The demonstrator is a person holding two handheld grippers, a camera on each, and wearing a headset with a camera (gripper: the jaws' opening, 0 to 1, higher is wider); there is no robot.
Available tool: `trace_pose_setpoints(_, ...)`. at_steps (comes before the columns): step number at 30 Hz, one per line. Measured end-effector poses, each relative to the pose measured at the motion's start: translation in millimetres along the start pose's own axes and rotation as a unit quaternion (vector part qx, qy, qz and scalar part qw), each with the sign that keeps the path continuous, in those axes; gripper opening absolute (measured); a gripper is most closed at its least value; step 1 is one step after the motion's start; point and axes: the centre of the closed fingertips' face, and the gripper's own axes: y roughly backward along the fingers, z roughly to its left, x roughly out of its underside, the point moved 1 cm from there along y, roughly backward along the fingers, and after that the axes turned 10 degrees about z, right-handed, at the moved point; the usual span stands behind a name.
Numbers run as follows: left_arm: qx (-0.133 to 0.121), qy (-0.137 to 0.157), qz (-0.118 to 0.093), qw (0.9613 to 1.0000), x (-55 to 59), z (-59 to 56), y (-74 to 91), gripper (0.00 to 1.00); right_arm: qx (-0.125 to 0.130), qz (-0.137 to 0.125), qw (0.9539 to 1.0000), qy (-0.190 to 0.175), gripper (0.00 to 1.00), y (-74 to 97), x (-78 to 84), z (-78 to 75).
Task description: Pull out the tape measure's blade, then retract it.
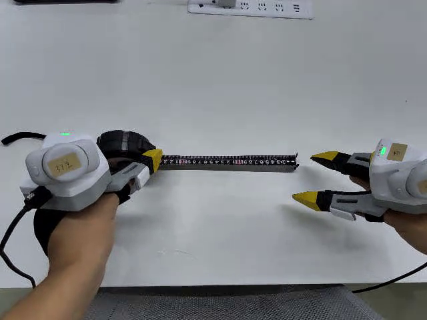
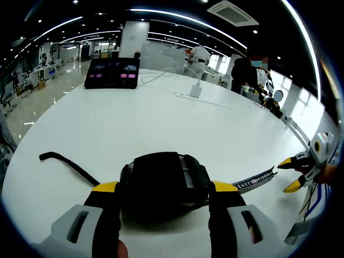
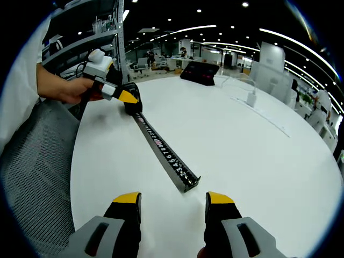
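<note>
Now my left hand-held gripper (image 2: pixel 164 189) clamps black round tape measure case (image 1: pixel 124 144), resting at left of white bench (image 1: pixel 213 87). Dark numbered blade (image 1: pixel 230 162) extended out of case, lying along bench toward my right hand-held gripper (image 1: pixel 315 177). Right jaws wide apart, holding nothing, just beyond blade's end hook (image 3: pixel 191 184), not touching it.

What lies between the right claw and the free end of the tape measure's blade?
Bare white table, in the head view: the open right claw sits just off the blade's tip.
</note>
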Motion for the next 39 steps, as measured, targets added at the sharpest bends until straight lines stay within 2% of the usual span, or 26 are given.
trace_pose_setpoints(8,0.005,0.001,0.001,1.0000,0.3,0.3,-0.9,0.62,-0.016,0.001,0.9998,0.013,0.37,-2.9,-6.3,-6.2)
trace_pose_setpoints(11,0.004,0.000,0.000,1.0000,0.5,0.2,-0.8,0.61,-0.025,0.019,0.9989,0.036,0.35,-7.3,-2.3,-9.0)
trace_pose_setpoints(24,0.007,0.000,0.004,1.0000,0.1,0.8,-1.3,0.61,-0.045,0.043,0.9945,0.084,0.28,-18.7,-3.7,-19.2)
trace_pose_setpoints(29,0.007,-0.001,0.005,1.0000,0.0,0.8,-1.5,0.61,-0.049,0.047,0.9933,0.094,0.25,-22.7,-4.4,-23.8)
trace_pose_setpoints(34,0.007,-0.001,0.006,1.0000,0.1,0.8,-1.4,0.61,-0.068,0.046,0.9912,0.104,0.19,-27.2,-4.6,-21.5)
trace_pose_setpoints(36,0.007,-0.001,0.006,1.0000,0.1,0.8,-1.3,0.61,-0.072,0.047,0.9887,0.123,0.18,-27.5,-4.9,-20.9)
trace_pose_setpoints(39,0.007,0.000,0.006,1.0000,0.1,0.8,-1.2,0.61,-0.072,0.047,0.9897,0.114,0.15,-27.0,-6.4,-23.6)
